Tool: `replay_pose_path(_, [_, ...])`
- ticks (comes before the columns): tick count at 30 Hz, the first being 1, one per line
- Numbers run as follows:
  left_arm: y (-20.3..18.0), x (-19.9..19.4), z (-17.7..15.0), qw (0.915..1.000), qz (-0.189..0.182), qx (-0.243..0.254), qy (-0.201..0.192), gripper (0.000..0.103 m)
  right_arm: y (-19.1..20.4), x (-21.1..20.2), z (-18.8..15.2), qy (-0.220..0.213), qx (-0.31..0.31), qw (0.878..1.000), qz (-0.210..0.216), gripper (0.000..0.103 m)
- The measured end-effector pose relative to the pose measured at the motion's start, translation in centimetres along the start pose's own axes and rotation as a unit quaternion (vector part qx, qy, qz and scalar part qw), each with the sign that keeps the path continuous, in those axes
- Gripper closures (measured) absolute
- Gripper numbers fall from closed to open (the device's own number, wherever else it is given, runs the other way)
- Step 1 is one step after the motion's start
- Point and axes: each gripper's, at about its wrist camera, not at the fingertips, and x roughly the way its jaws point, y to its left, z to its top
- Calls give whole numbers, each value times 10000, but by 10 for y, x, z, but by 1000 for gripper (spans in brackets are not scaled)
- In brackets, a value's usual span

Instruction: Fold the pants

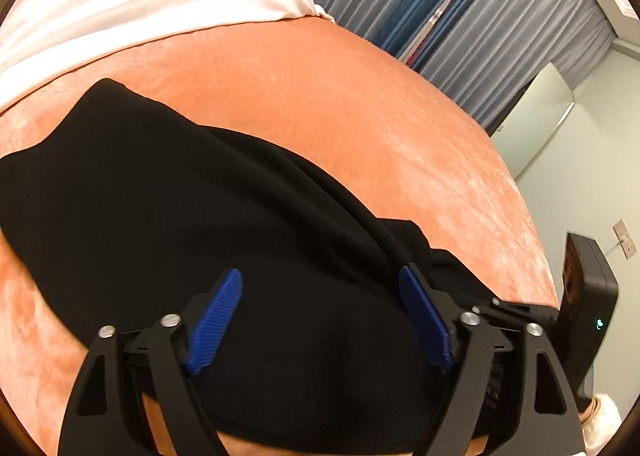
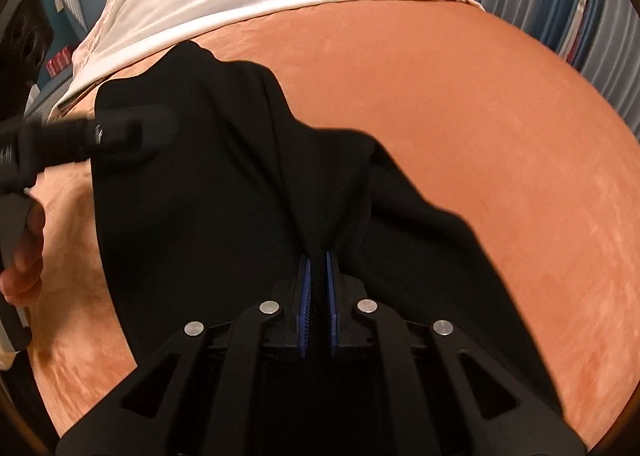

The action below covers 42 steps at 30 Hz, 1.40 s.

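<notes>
Right wrist view: the right gripper (image 2: pixel 318 276) pinches a ridge of the black pants (image 2: pixel 224 184) lying on the orange bedspread (image 2: pixel 480 136). The left gripper (image 1: pixel 320 320) hovers wide open, apparently empty. Lift evenly, keeping the fold line straight.
</notes>
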Motion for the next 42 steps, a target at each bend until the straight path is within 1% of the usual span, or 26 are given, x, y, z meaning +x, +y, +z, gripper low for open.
replay_pose_path(3, [2,25,-3,9988,405,45,270,22,-16,-7,3,70,383,9987,336,93])
replay_pose_path(4, [-2,27,-6,9982,519,209,225,22,-21,-10,6,90,474,9979,421,93])
replay_pose_path(6, [-22,30,-12,9918,970,800,209,22,-33,-18,15,4,715,9958,569,92])
replay_pose_path(9, [-32,39,-23,9843,1327,1143,223,22,-52,-20,34,-79,1050,9917,731,74])
replay_pose_path(10, [-34,41,-25,9826,1392,1208,209,22,-58,-15,44,-62,1120,9910,728,63])
replay_pose_path(12, [-35,42,-26,9822,1403,1234,193,22,-65,-2,59,-8,1233,9899,696,61])
replay_pose_path(16, [-21,35,-27,9844,1300,1170,187,22,-84,20,78,64,1649,9824,880,61])
replay_pose_path(18, [-19,33,-29,9845,1286,1179,187,22,-96,32,81,205,2001,9727,1158,61])
replay_pose_path(20, [-16,30,-29,9851,1245,1167,189,22,-104,48,79,535,2404,9588,1414,61])
replay_pose_path(22, [-14,28,-31,9859,1200,1147,192,22,-107,56,72,738,2607,9471,1722,61])
replay_pose_path(23, [-12,27,-33,9862,1183,1141,192,22,-103,57,69,775,2644,9407,1978,61])
replay_pose_path(24, [-12,25,-34,9865,1167,1136,192,22,-95,55,72,742,2546,9417,2071,63])
replay_pose_path(25, [-11,24,-36,9866,1159,1131,194,22,-88,51,75,641,2370,9499,1936,66])
replay_pose_path(26, [-11,23,-37,9868,1150,1122,191,22,-85,48,77,567,2260,9561,1777,74])
replay_pose_path(27, [-11,23,-37,9869,1147,1116,186,22,-85,47,82,484,2245,9598,1615,77])
replay_pose_path(29, [-13,24,-35,9864,1171,1141,178,22,-97,51,87,307,2476,9580,1413,82])
replay_pose_path(30, [-13,30,-27,9860,1183,1165,170,22,-102,52,91,102,2556,9592,1203,86])
replay_pose_path(31, [-14,31,-27,9851,1223,1204,138,22,-107,52,94,-126,2564,9635,755,101])
replay_pose_path(32, [-15,31,-28,9847,1239,1222,135,22,-114,53,95,-252,2649,9633,349,99])
replay_pose_path(34, [-13,30,-27,9857,1194,1182,119,22,-128,47,91,-394,2994,9522,-461,99])
replay_pose_path(35, [-12,27,-28,9866,1157,1143,99,22,-126,29,89,-744,3024,9482,-620,97])
replay_pose_path(36, [-10,23,-28,9882,1096,1065,60,22,-117,16,89,-964,2860,9519,-535,96])
replay_pose_path(38, [-2,12,-25,9933,898,713,-108,22,-84,-9,90,-1129,2222,9679,-333,96])
replay_pose_path(39, [4,4,-22,9952,806,477,-267,22,-57,-16,88,-1009,1744,9792,-230,95])
replay_pose_path(40, [9,-4,-20,9957,776,309,-410,22,-37,-17,83,-851,1436,9859,-103,96])
replay_pose_path(42, [20,-14,-16,9943,858,43,-625,22,-16,1,77,-483,1182,9918,-57,96])
